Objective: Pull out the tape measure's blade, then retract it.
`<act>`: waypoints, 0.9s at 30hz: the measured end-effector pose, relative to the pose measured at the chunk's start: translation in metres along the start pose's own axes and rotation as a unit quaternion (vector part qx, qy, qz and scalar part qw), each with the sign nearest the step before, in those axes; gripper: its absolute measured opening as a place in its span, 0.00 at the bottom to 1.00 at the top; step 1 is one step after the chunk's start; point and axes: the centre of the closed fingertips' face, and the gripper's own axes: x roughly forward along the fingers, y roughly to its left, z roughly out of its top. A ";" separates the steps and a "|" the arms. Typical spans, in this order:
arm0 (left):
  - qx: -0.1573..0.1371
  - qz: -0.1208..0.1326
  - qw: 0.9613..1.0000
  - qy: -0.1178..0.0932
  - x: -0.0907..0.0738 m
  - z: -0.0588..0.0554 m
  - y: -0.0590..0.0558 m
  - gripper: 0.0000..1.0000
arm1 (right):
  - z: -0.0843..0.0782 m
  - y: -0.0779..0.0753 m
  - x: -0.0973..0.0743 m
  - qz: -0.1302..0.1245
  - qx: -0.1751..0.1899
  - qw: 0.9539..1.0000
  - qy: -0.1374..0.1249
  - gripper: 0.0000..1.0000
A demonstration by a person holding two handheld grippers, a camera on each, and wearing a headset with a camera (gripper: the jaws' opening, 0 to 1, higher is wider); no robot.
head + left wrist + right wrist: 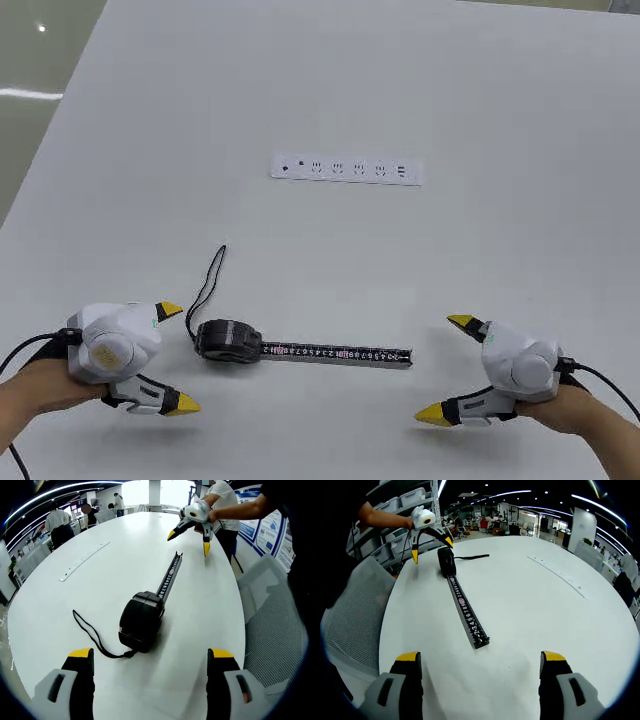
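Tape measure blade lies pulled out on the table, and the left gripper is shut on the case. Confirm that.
Not quite: the left gripper is open, its jaws wide apart and clear of the case, as the left gripper view shows. The blade does lie pulled out on the table.
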 end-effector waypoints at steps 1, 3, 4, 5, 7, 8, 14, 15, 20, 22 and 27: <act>-0.003 0.004 1.000 -0.002 0.000 0.000 0.000 0.95 | 0.001 0.000 -0.001 -0.002 0.007 1.000 -0.003 1.00; -0.010 0.012 1.000 -0.006 -0.002 0.000 0.001 0.99 | 0.000 -0.001 -0.002 -0.006 0.010 1.000 -0.003 1.00; -0.014 0.013 1.000 -0.009 -0.002 0.001 0.001 0.99 | 0.000 -0.001 -0.003 -0.009 0.011 1.000 -0.003 1.00; -0.022 0.015 1.000 -0.014 -0.003 0.001 0.000 0.99 | 0.000 -0.002 -0.004 -0.013 0.013 1.000 -0.004 1.00; -0.027 0.016 0.999 -0.016 -0.004 0.001 0.000 0.99 | 0.000 -0.002 -0.004 -0.015 0.018 1.000 -0.006 1.00; -0.030 0.016 0.999 -0.015 -0.004 -0.001 -0.001 0.99 | 0.001 -0.003 -0.005 -0.018 0.018 1.000 -0.006 1.00; -0.039 0.025 0.999 -0.016 -0.008 -0.006 -0.002 0.99 | 0.001 -0.002 -0.007 -0.022 0.026 0.999 -0.009 1.00; -0.041 0.027 0.999 -0.017 -0.008 -0.007 -0.002 0.99 | 0.001 -0.002 -0.008 -0.023 0.026 0.999 -0.009 1.00; -0.058 0.035 0.997 -0.026 -0.011 -0.007 -0.002 0.99 | 0.000 -0.003 -0.012 -0.032 0.030 0.999 -0.009 1.00; -0.063 0.041 0.997 -0.027 -0.013 -0.006 -0.002 0.99 | 0.000 -0.002 -0.014 -0.035 0.032 0.999 -0.010 1.00; -0.082 0.057 0.994 -0.038 -0.017 -0.007 0.000 0.99 | 0.006 -0.002 -0.020 -0.052 0.042 0.998 -0.020 1.00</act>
